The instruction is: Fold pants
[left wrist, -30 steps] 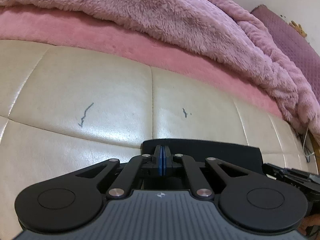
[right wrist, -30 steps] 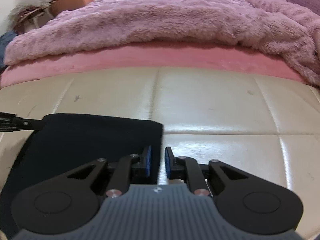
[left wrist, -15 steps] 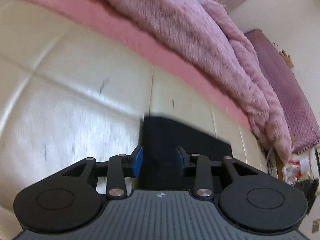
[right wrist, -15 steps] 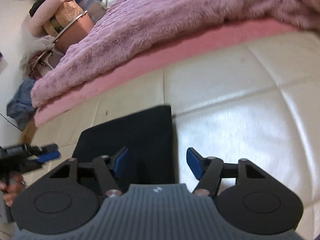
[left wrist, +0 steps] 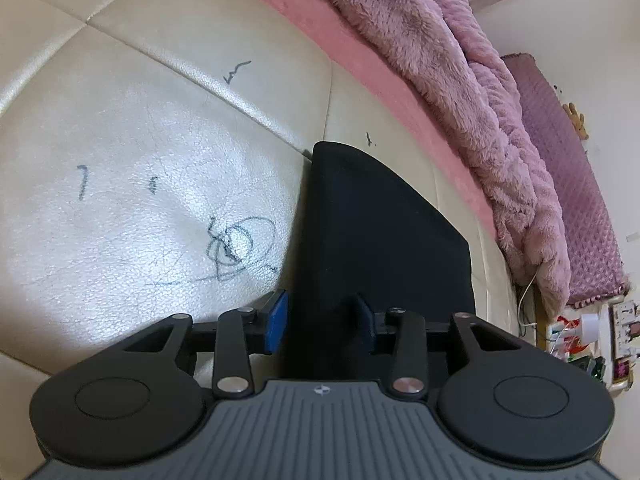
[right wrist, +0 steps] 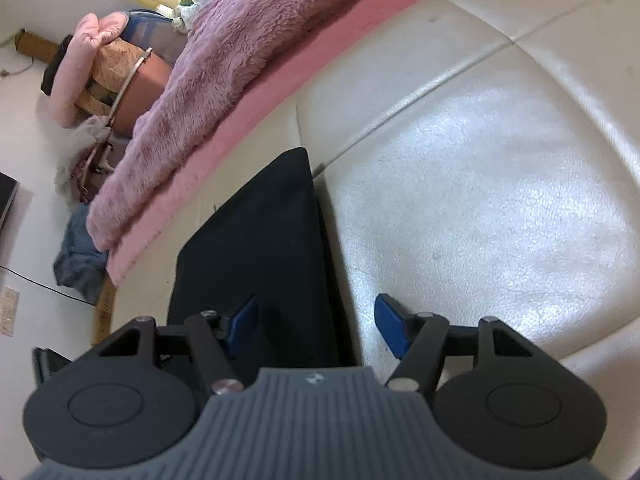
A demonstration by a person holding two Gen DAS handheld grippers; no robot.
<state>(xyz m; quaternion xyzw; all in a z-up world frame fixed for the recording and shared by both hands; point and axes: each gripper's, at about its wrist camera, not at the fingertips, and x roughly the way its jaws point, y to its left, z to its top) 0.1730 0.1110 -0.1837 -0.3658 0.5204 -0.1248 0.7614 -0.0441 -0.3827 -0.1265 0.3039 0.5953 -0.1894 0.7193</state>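
Left wrist view: we see the pants (left wrist: 384,232), black and already folded into a compact flat rectangle, lying on the cream leather bench (left wrist: 132,184) at the foot of the bed, just short of the pink mattress edge (left wrist: 360,60) and the fuzzy purple blanket (left wrist: 460,60). Left gripper (left wrist: 322,318) is spread moderately wide and holds nothing; the near left edge of the pants sits in the gap, with the blue pad (left wrist: 277,322) on that side out over bare leather and the other pad over the cloth. We can't tell if the tips touch the fabric or hover. Right wrist view: right gripper (right wrist: 318,322) is wide open and empty, straddling the right edge of the pants (right wrist: 260,248), inner pad (right wrist: 242,322) over black cloth, outer pad (right wrist: 390,326) over the bench (right wrist: 480,200). So we have both tools at the near end, one per side edge. Handling, our judgement: light, soft, limp fabric, several layers thick here, no stiffness, so it'll sag and the layers can slide apart if pinched shallow. The leather looks slick, so the stack may skate when pushed. Best hold looks like the near corners, pinching through all layers at each side edge. Nothing fragile. Pen scribbles (left wrist: 236,248) mark the leather beside the pants.
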